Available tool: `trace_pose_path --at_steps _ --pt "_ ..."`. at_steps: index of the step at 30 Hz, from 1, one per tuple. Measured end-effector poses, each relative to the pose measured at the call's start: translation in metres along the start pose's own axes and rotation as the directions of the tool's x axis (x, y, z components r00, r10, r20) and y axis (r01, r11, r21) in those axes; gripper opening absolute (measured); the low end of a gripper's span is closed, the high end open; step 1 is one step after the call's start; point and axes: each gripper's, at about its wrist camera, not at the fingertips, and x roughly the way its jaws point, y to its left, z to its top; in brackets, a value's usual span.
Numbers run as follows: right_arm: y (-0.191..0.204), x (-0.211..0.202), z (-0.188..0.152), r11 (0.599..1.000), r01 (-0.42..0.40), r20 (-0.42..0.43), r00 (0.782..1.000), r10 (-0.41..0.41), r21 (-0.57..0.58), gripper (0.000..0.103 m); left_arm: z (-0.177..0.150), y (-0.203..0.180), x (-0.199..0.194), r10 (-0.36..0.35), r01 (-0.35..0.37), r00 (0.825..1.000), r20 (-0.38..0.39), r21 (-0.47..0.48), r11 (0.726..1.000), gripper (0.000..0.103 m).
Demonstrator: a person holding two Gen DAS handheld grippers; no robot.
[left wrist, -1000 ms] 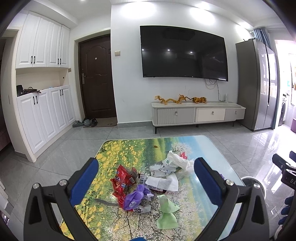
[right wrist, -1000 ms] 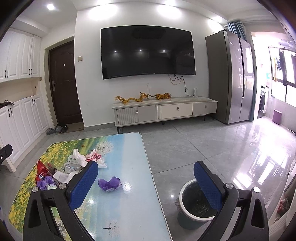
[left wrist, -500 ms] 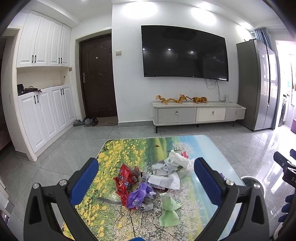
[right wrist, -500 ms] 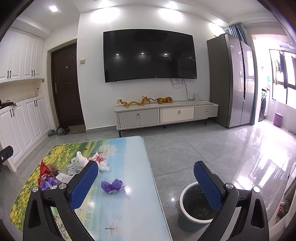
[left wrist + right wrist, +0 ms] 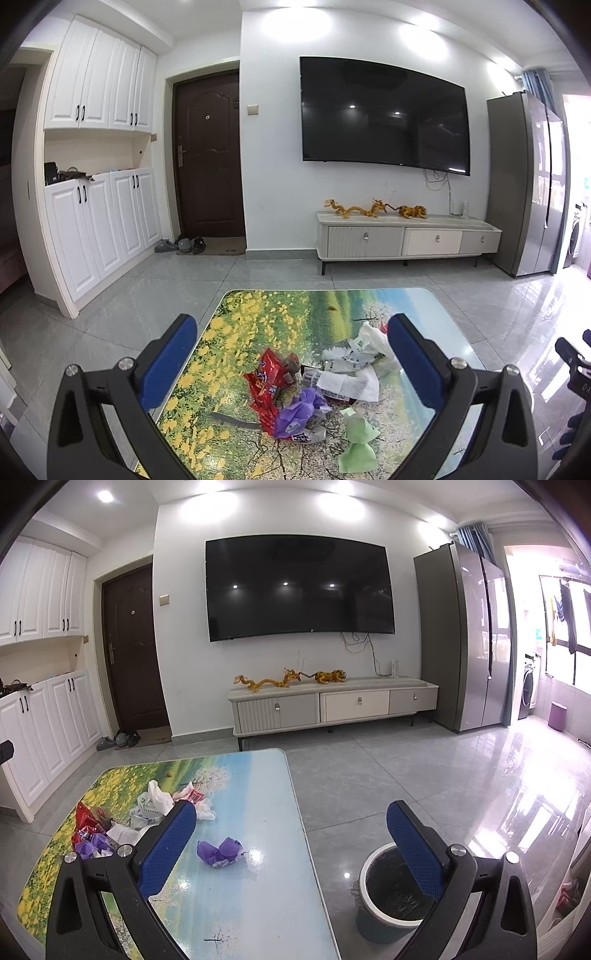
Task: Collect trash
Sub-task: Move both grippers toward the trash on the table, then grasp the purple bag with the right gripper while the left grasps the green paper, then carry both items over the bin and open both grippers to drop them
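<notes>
Trash (image 5: pixel 314 384) lies heaped on the tabletop (image 5: pixel 258 314), toward its left half as we see it from the right wrist. In the heap we make out a red wrapper (image 5: pixel 267 384), a purple wrapper (image 5: pixel 297 408), white paper (image 5: pixel 351 382), a white bag (image 5: pixel 371 338) and a green scrap (image 5: pixel 356 443) at the near edge of the pile. A second purple wad (image 5: pixel 219 851) sits alone on the blue part of the tabletop, apart from the heap.

Our left claw (image 5: pixel 290 363) hangs above the heap with its blue fingers (image 5: pixel 168 360) spread wide and nothing between them. Our right claw (image 5: pixel 291 843) is likewise spread wide and empty; its left finger is over the tabletop edge, its right finger over the bin (image 5: pixel 373 897).

The bin stands on the floor (image 5: pixel 388 775) just beside the tabletop's right side, lined with a dark bag.
</notes>
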Motion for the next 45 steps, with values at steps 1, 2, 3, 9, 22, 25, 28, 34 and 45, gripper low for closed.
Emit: trace_pose_path --at_steps 1,2,3,9,22,25,28,34,45 --pt "-0.002 0.004 -0.001 1.000 -0.004 -0.012 1.000 0.004 0.001 0.103 0.000 0.004 0.004 -0.001 0.000 1.000 -0.011 -0.011 1.000 0.103" --pt "-0.003 0.007 -0.003 1.000 -0.008 -0.024 1.000 0.008 0.002 0.103 0.000 0.007 0.010 -0.001 0.001 1.000 -0.022 -0.020 1.000 0.103" --pt "-0.005 0.013 -0.005 1.000 -0.013 -0.044 0.999 0.013 0.007 0.103 -0.002 0.010 0.013 0.000 0.000 0.999 -0.032 -0.027 1.000 0.103" --pt "-0.008 0.045 -0.019 0.998 -0.064 -0.144 0.987 0.066 0.021 0.103 -0.028 0.012 0.034 -0.092 0.090 0.988 -0.125 -0.023 0.996 0.103" --pt "0.020 0.138 -0.046 0.966 -0.245 -0.375 0.891 0.257 0.080 0.089 -0.112 -0.053 0.110 -0.285 0.327 0.835 -0.470 0.007 0.945 0.076" --pt "0.025 0.162 -0.051 0.957 -0.270 -0.416 0.862 0.289 0.107 0.084 -0.123 -0.059 0.122 -0.286 0.333 0.813 -0.507 0.003 0.943 0.069" --pt "0.030 0.181 -0.057 0.944 -0.300 -0.447 0.832 0.328 0.135 0.074 -0.133 -0.061 0.134 -0.292 0.343 0.786 -0.545 -0.009 0.939 0.055" --pt "0.036 0.190 -0.061 0.924 -0.356 -0.457 0.805 0.378 0.136 0.042 -0.141 -0.068 0.139 -0.293 0.355 0.774 -0.562 0.002 0.935 0.033" --pt "-0.009 0.161 -0.045 0.904 -0.382 -0.330 0.842 0.426 0.193 0.035 -0.103 -0.121 0.129 -0.378 0.475 0.760 -0.529 0.055 0.878 0.029"
